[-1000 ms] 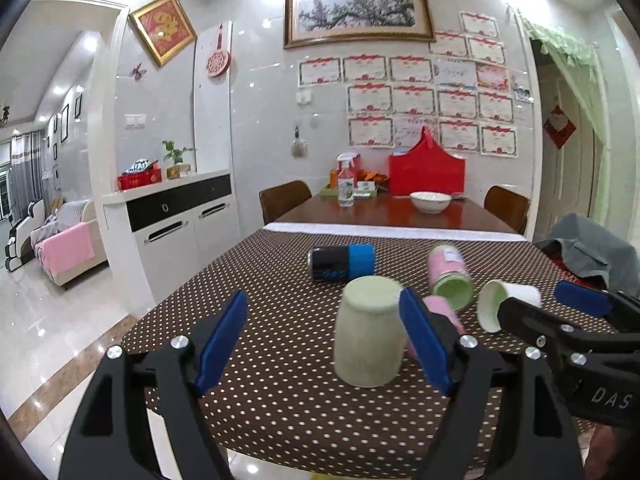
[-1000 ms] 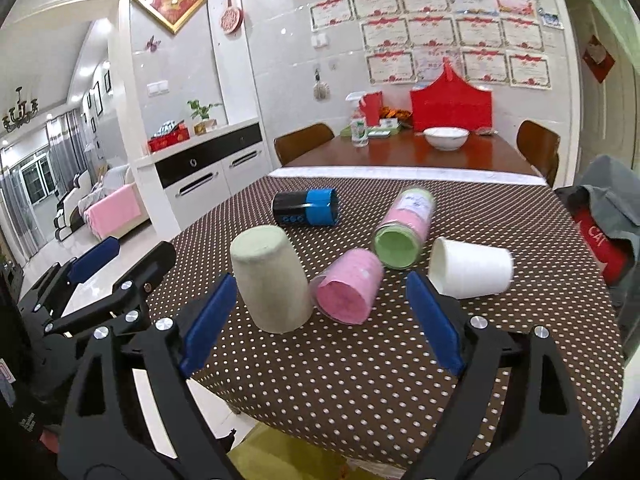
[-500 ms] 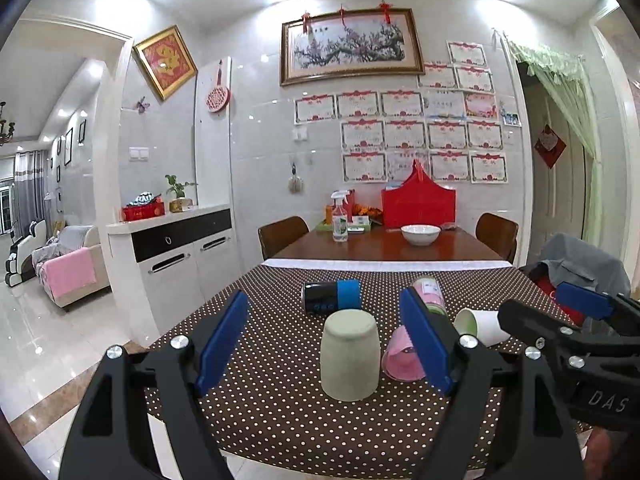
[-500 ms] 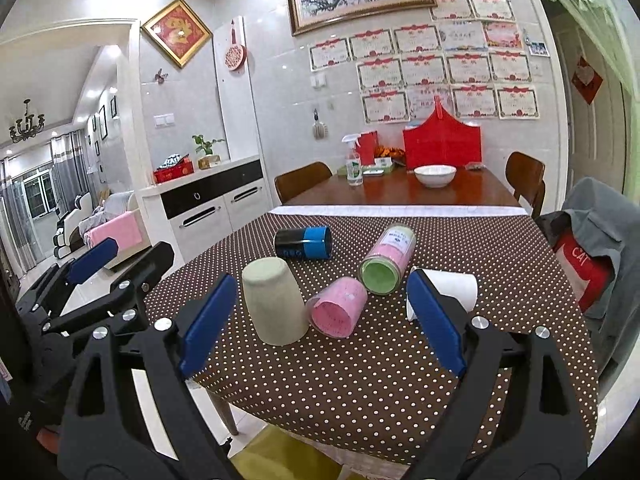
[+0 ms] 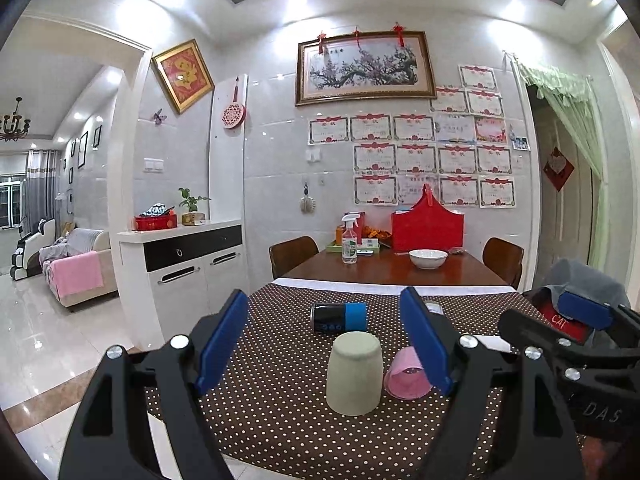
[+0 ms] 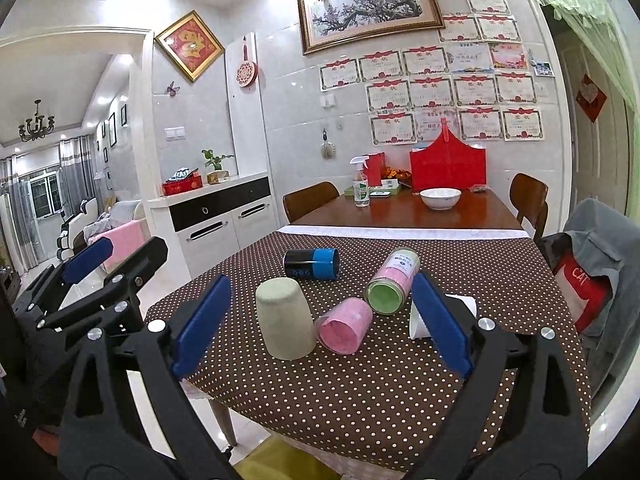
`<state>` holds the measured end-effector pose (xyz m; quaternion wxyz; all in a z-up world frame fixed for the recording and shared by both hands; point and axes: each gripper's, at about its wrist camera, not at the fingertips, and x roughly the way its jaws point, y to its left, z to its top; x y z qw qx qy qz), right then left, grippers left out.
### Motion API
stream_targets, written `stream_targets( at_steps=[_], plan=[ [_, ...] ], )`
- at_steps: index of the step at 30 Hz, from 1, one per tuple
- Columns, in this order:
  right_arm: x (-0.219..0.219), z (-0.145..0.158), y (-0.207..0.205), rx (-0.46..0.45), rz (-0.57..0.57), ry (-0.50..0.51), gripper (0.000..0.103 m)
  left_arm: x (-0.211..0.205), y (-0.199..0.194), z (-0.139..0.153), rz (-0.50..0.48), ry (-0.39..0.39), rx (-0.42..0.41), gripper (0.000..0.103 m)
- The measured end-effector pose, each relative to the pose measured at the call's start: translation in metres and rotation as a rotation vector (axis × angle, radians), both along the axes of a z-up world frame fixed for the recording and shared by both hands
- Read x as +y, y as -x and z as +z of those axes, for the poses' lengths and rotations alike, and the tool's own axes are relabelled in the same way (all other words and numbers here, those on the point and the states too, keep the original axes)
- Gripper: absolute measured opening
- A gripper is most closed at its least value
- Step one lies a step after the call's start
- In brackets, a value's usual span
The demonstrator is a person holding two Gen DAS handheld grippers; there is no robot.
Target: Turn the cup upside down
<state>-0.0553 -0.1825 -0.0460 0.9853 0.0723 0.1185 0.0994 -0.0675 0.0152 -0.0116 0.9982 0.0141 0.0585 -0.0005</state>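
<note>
A pale green cup [image 5: 354,374] stands upside down, mouth down, on the brown dotted tablecloth [image 5: 280,432]; it also shows in the right wrist view [image 6: 285,324]. My left gripper [image 5: 326,346] is open and empty, well back from the cup and off the table's near edge. My right gripper [image 6: 320,330] is open and empty, also back from the table. Each gripper shows at the edge of the other's view.
A pink cup [image 6: 344,331] lies on its side right of the green cup. A pink jar with a green lid [image 6: 393,287], a black and blue can [image 6: 311,264] and a white cup [image 6: 468,308] also lie there. A white bowl [image 6: 440,199] sits far back.
Both grippers have drawn back and up from the table, so the cups look smaller and farther. The green cup stays mouth down where it stood.
</note>
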Motion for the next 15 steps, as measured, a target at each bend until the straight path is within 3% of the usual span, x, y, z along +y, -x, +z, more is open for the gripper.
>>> stream_targets(
  at_steps=[15],
  plan=[
    [-0.003,-0.008,-0.007,0.037,-0.004,-0.009,0.092,-0.001,-0.011,-0.004,0.012,-0.003,0.044,0.077]
  ],
)
